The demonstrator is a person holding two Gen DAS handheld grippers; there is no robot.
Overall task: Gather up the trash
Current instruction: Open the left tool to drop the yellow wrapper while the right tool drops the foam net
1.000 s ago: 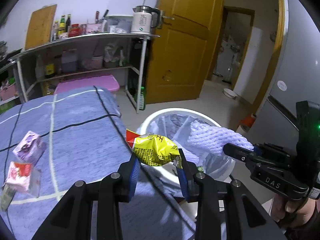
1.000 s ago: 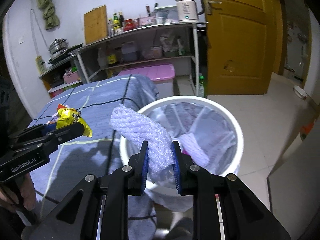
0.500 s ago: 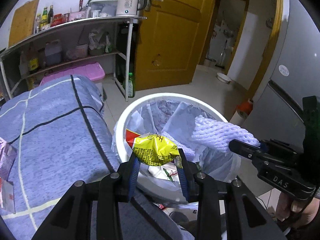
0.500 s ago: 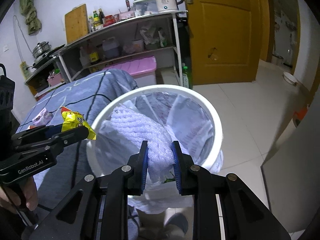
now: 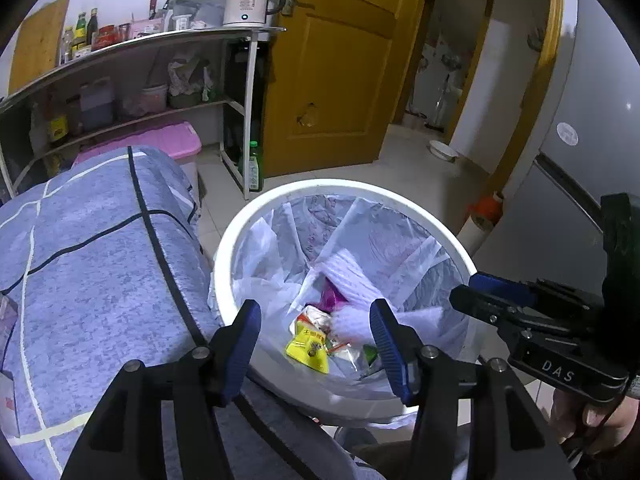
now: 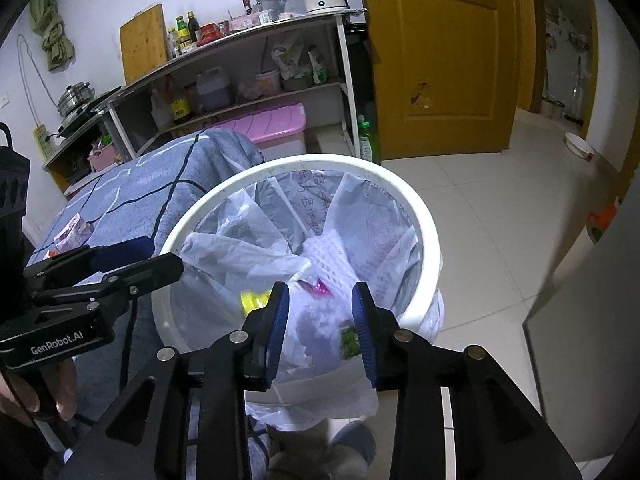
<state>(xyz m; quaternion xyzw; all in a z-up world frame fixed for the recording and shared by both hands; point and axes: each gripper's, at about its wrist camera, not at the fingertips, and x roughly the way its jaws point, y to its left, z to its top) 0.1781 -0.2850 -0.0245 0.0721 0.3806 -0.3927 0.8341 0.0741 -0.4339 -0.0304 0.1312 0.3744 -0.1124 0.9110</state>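
Left wrist | left gripper point(image 5: 316, 326) opening, empty | yellow wrapper point(image 5: 308, 344) below, inside bin point(image 5: 240, 240)

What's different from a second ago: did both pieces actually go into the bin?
Yes. Both grippers came in over the white bin and let go: the left gripper dropped the yellow wrapper, the right gripper the white foam net. Both now lie inside the bag, and both sets of jaws are opening with nothing between them. Bin, blue cloth and shelf unchanged.
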